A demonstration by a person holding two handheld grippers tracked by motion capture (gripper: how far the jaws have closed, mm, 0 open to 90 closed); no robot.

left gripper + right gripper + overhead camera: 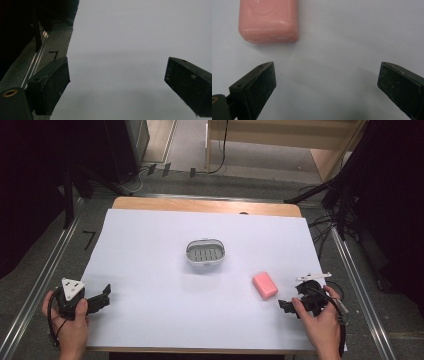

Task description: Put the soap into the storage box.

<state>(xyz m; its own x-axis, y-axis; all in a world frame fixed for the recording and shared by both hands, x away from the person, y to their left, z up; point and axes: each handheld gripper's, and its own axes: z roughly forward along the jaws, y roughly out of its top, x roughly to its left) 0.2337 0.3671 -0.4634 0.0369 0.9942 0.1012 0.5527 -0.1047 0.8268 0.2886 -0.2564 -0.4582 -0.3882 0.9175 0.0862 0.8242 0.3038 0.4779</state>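
pink soap bar (264,285) flat on white sheet, long axis diagonal, right hand-held gripper (292,301) released nearby

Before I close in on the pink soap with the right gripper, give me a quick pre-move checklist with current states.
1. Right gripper open: ok, jaws wide apart.
2. Nothing between its jaws: ok, bare white sheet.
3. Pink soap lined up with the jaws: not ok, it lies ahead, off toward the left jaw.
4. Soap free of neighbours: ok, apart from the soap dish.
5. Soap dish empty: ok.
6. Left gripper out of the way: ok, open at the sheet's left edge.
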